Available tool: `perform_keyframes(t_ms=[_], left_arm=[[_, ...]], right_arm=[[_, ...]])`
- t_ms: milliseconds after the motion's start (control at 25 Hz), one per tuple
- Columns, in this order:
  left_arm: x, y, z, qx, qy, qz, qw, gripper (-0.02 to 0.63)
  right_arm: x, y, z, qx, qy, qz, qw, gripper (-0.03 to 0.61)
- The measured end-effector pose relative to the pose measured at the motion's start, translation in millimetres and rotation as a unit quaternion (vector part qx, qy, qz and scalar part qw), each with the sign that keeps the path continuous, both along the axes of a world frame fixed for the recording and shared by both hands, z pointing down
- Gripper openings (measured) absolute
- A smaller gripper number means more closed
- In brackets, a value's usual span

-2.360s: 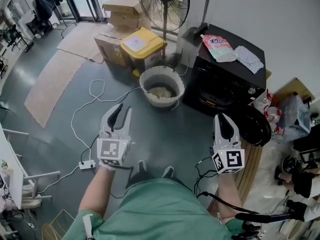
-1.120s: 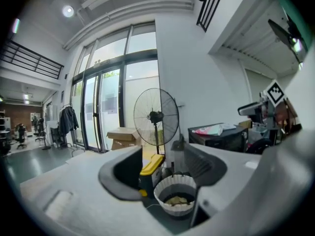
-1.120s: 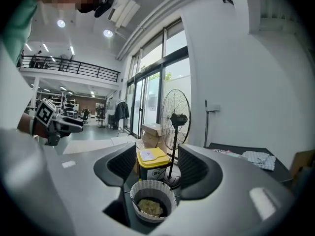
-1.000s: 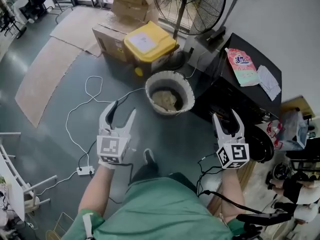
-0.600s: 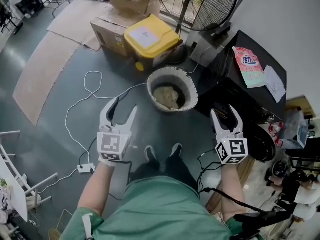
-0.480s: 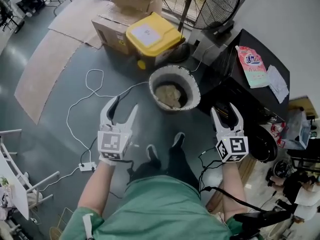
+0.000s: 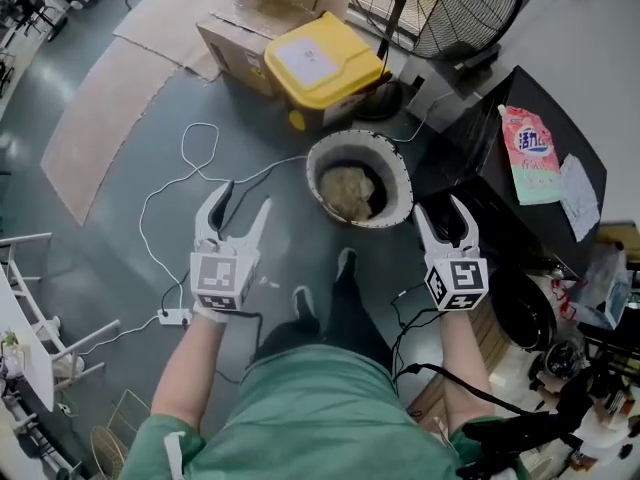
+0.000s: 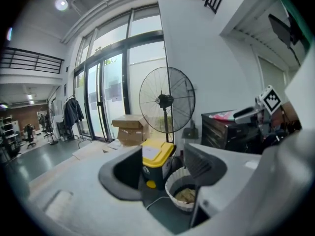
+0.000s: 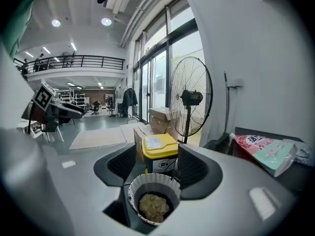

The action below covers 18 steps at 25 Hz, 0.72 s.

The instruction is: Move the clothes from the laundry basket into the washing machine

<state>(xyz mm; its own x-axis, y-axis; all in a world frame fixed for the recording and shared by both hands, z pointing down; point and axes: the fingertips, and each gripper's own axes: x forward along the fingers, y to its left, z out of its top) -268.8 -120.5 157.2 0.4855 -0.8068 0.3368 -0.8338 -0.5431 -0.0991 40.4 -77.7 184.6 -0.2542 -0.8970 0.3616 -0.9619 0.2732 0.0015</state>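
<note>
One laundry basket (image 7: 322,158) stands on the floor just beside the one black washing machine (image 7: 475,183). A single beige heap of clothes (image 7: 350,190) lies inside the basket. There are two hand-held grippers. The left hand-held gripper (image 7: 243,200) has its jaws spread wide with nothing between them, and it hangs over bare floor left of the basket. The right hand-held gripper (image 7: 441,210) is also spread and empty, near the basket's right rim and the machine's front edge. One yellow bin (image 7: 320,63) and one fan (image 7: 440,8) crowd the far side. A white cable (image 7: 165,183) loops across the open floor on the left.
</note>
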Motion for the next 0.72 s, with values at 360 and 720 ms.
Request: perform_keyframes(t_ms=[360, 720], left_arm=[[66.8, -58.9, 79.4, -0.057, -0.043, -0.015, 0.9974, 0.264], [82.2, -102.9, 156.9, -0.093, -0.053, -0.029, 0.9938, 0.264]], right_arm=[[23.3, -92.4, 114.1, -0.075, -0.02, -0.068, 0.995, 0.25], [20.9, -155.5, 248.4, -0.166, -0.007, -0.11, 0.98, 0.25]])
